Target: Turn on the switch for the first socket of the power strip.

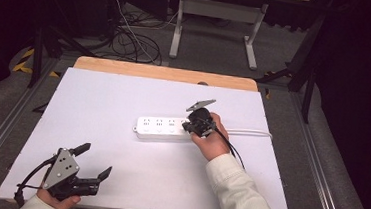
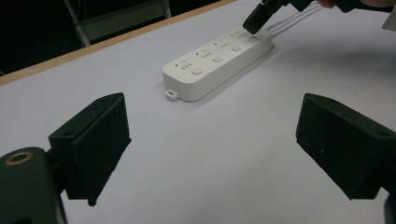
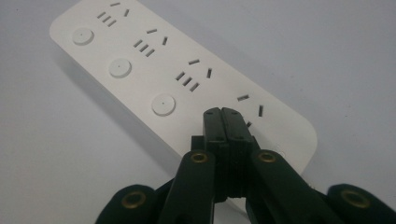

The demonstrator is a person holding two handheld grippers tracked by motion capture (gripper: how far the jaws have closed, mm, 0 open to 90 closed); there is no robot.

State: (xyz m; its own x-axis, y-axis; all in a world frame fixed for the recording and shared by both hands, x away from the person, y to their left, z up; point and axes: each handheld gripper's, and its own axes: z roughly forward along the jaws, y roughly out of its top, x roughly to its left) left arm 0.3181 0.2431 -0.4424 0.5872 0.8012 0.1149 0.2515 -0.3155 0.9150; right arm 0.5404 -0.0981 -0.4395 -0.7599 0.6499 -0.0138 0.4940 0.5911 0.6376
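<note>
the white power strip (image 1: pixel 164 128) lies mid-table, its long axis running left to right. your right gripper (image 3: pixel 223 113), jaws pressed together and empty, hangs over the strip's cord end by the fourth button; your left gripper (image 1: pixel 93 160) waits wide open, well apart.

white power strip (image 2: pixel 218 63) on table, beyond spread fingers (image 2: pixel 91 144).

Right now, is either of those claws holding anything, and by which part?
Nothing is held. The right gripper is shut empty over the power strip; the left gripper is open.
</note>
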